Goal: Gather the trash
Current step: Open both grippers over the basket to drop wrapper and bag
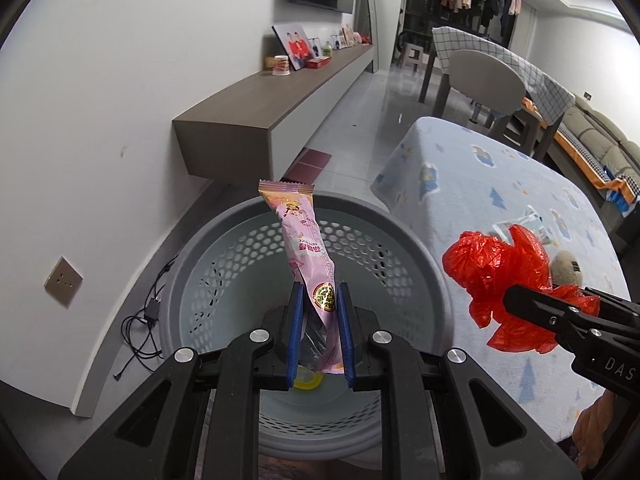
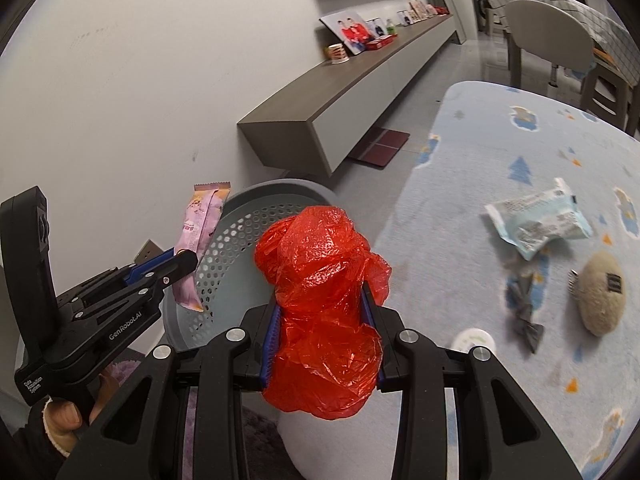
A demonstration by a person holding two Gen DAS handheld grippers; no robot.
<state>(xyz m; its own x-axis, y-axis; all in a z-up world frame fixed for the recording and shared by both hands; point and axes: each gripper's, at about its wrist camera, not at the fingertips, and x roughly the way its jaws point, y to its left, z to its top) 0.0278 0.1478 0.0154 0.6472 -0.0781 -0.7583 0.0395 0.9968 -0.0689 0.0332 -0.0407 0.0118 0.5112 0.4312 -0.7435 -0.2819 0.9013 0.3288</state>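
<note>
My left gripper [image 1: 320, 292] is shut on a long pink snack wrapper [image 1: 304, 240], which sticks up over the mouth of a grey perforated basket [image 1: 224, 256]. A yellow scrap [image 1: 307, 381] lies in the basket's bottom. My right gripper [image 2: 322, 300] is shut on a crumpled red plastic bag [image 2: 324, 300], held at the table's edge beside the basket [image 2: 240, 240]. From the right wrist view the left gripper [image 2: 188, 260] and its wrapper [image 2: 200, 232] show at the left. The left wrist view has the red bag [image 1: 500, 272] at the right.
The table wears a pale blue patterned cloth [image 2: 460, 184]. On it lie a light blue packet [image 2: 536, 220], a grey crumpled scrap [image 2: 524, 316], a beige round plush thing [image 2: 600, 292] and a white lid [image 2: 474, 340]. A long wall shelf [image 1: 280, 92], cables [image 1: 144, 320] and a chair [image 1: 484, 80] stand around.
</note>
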